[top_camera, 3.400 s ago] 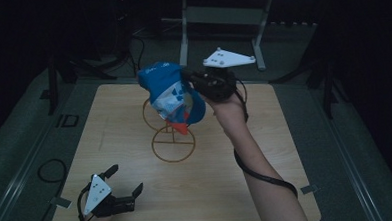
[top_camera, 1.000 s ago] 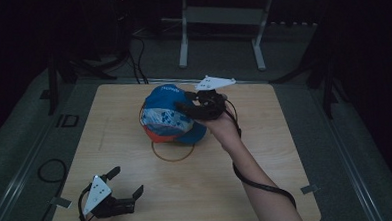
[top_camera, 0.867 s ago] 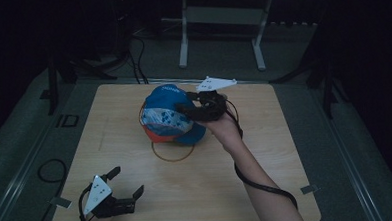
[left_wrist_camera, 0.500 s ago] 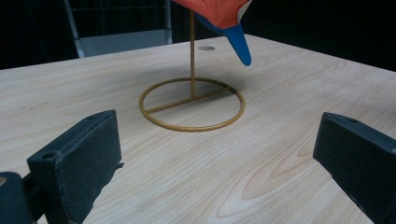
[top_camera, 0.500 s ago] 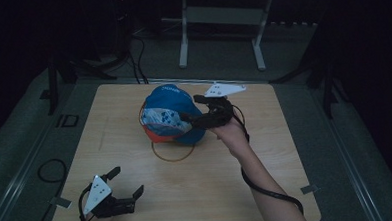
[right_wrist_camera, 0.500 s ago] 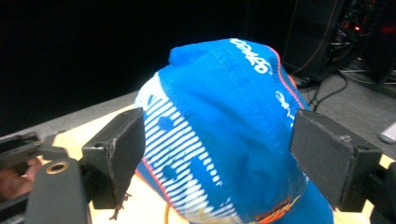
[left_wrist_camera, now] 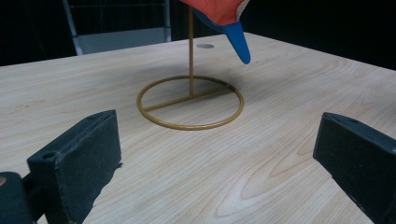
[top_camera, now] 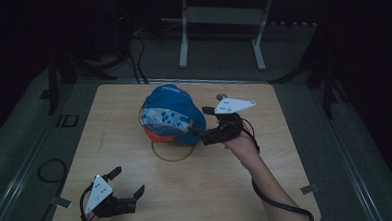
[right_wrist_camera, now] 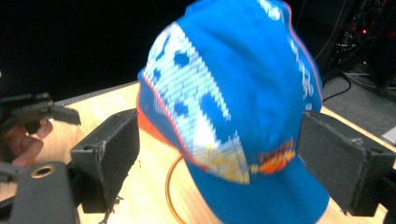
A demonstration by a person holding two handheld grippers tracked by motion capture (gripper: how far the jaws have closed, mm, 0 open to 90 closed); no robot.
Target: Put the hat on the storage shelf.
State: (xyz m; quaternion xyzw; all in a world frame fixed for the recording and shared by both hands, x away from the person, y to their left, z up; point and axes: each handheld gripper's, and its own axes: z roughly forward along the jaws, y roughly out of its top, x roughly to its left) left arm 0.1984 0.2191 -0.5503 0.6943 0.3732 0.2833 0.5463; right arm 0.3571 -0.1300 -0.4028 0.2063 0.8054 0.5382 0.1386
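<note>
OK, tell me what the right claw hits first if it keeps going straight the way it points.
Most likely the blue cap. In the right gripper view the right claw is open, its jaws framing the cap dead ahead. From above it sits right beside the cap on the gold wire stand. Depth is hard to judge.

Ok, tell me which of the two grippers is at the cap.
The right gripper: its open jaws sit either side of the blue cap on the stand. The left gripper rests open near the table's front edge, far from it.
</note>
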